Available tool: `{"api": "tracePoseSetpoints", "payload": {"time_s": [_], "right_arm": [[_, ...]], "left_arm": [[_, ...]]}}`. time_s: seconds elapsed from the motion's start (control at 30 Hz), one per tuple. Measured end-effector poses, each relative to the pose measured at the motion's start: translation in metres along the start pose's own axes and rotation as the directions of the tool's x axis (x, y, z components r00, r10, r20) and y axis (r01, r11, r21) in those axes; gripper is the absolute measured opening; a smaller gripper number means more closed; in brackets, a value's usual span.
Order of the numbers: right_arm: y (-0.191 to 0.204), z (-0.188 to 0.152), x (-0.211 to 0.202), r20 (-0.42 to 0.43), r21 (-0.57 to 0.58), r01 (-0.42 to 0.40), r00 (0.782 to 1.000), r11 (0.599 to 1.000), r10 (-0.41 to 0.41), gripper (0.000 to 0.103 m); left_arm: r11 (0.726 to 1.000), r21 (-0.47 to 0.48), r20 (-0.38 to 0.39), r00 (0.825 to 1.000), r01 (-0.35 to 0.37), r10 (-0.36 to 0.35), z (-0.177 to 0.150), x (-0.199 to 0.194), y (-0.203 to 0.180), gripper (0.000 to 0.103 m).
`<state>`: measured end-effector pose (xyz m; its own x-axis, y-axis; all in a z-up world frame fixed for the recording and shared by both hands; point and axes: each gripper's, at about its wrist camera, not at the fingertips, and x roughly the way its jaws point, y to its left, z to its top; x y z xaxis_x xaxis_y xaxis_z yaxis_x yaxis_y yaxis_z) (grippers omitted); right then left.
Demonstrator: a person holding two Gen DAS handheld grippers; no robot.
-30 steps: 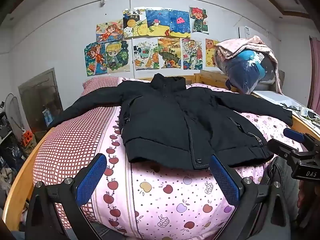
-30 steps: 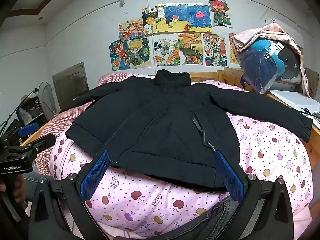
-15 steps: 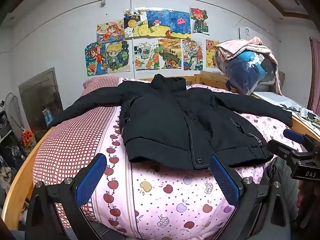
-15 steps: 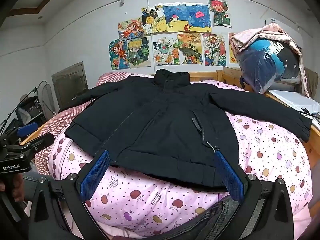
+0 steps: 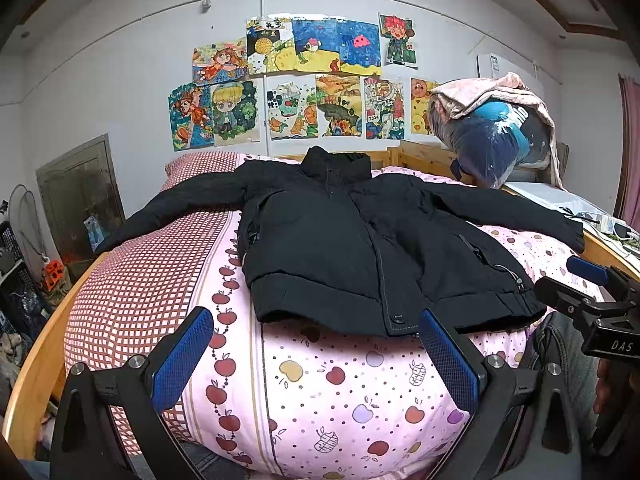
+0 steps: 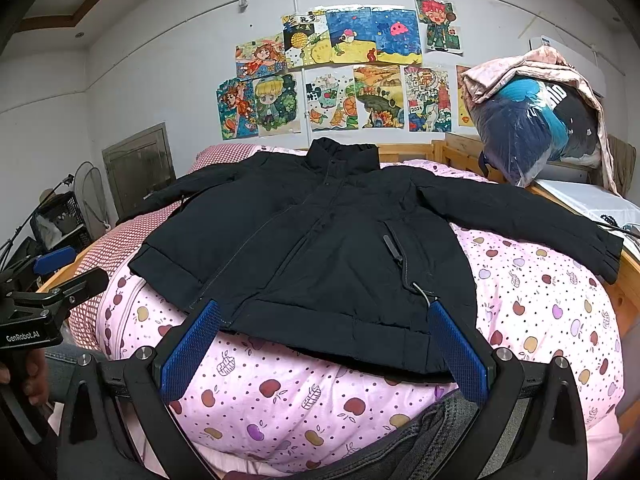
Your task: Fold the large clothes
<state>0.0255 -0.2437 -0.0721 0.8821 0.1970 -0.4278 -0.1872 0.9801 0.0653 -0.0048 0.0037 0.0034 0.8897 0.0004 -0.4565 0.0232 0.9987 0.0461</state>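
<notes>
Lay flat, front up, on the bed point(image 5: 312, 376): black jacket point(image 5: 360, 248), sleeves spread toward 9 and 3 o'clock, ready for folding. Hovered short of the hem at 6 o'clock, wide and empty: left tongs point(image 5: 316, 354), right tongs point(image 6: 324, 344).

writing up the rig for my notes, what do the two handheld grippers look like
Both are matte black frames with silver screw heads. Each has two fingers faced with blue textured pads. The left gripper carries white "GenRobot.AI" lettering on its side; the right gripper shows "DAS". No cables visible. A bare hand grips the left handle; the person wears blue jeans.
</notes>
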Motion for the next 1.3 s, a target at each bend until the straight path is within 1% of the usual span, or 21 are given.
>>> {"api": "tracePoseSetpoints", "payload": {"time_s": [0.5, 0.53, 1.3], "right_arm": [[0.0028, 0.0010, -0.0005, -0.001, -0.002, 0.000, 1.000, 1.000, 0.000, 0.102], [-0.0027, -0.0026, 0.0011, 0.000, -0.002, 0.000, 1.000, 1.000, 0.000, 0.102], [-0.0032, -0.0038, 0.0024, -0.002, -0.004, 0.002, 1.000, 1.000, -0.002, 0.102]], "left_arm": [[1.000, -0.001, 0.001, 1.000, 0.002, -0.002, 0.0000, 0.0001, 0.0003, 0.103], [1.000, -0.001, 0.001, 1.000, 0.002, -0.002, 0.0000, 0.0002, 0.0003, 0.103], [1.000, -0.004, 0.003, 1.000, 0.004, -0.004, 0.0000, -0.0011, 0.0016, 0.103]]}}
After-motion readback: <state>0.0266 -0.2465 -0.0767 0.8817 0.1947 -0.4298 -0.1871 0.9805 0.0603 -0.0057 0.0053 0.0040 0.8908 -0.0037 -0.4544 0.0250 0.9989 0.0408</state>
